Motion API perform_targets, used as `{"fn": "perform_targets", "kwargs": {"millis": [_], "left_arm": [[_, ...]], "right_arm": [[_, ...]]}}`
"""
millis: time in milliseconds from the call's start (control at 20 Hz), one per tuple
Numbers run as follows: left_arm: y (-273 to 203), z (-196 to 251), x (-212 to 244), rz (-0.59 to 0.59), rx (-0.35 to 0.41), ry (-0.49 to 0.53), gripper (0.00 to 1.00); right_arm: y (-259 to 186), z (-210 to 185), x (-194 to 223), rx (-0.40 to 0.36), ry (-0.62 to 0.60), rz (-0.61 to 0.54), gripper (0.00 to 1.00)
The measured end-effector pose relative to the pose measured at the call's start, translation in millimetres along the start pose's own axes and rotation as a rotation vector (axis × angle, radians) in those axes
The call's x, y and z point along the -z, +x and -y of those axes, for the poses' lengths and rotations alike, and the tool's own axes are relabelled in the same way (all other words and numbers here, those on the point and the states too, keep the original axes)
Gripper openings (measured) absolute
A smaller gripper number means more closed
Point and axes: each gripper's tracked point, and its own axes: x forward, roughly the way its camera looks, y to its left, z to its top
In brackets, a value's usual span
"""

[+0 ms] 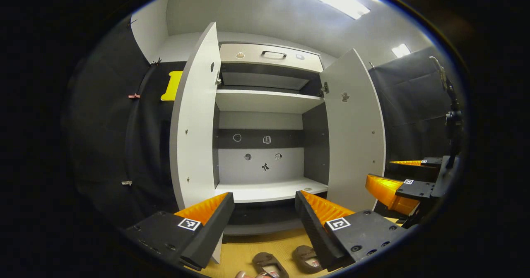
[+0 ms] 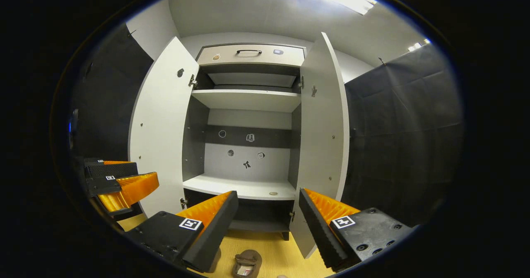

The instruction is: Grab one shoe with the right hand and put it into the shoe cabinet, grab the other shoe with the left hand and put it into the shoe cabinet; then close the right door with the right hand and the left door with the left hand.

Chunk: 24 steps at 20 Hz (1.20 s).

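The white shoe cabinet stands ahead with both doors swung wide, the left door and the right door. Its shelves hold nothing. Two brown shoes lie side by side on the wooden floor below my left gripper, which is open. One brown shoe lies under my open right gripper. Each gripper appears off to the side in the other's view: the right gripper and the left gripper.
A drawer with a handle sits above the top shelf. Small stickers dot the cabinet's back panel. Black cloth walls stand on both sides. A stand rises at the far right.
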Motion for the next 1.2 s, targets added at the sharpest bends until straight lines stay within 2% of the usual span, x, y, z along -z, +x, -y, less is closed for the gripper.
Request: {"fn": "perform_targets", "kwargs": {"millis": [200,600,800,950,1100,1200], "left_arm": [[3,-1,14,-0.02,0.025,-0.014,0.94],[22,-19,52,-0.059,0.003,-0.031,0.94],[38,-26,70,-0.074,-0.016,-0.013,0.94],[48,-29,94,-0.13,-0.032,-0.011,0.94],[50,-26,108,-0.158,-0.018,-0.044,0.94],[51,-24,114,-0.167,-0.003,-0.028,0.94]], "right_arm": [[4,-13,38,-0.011,0.001,-0.096,0.98],[-4,-53,184,-0.086,0.087,-0.433,0.98],[-7,-69,252,-0.11,0.086,-0.555,0.99],[-14,-82,308,-0.136,0.09,-0.663,0.95],[-16,-89,349,-0.152,0.106,-0.738,0.93],[-14,-88,369,-0.149,0.09,-0.768,0.92]]}}
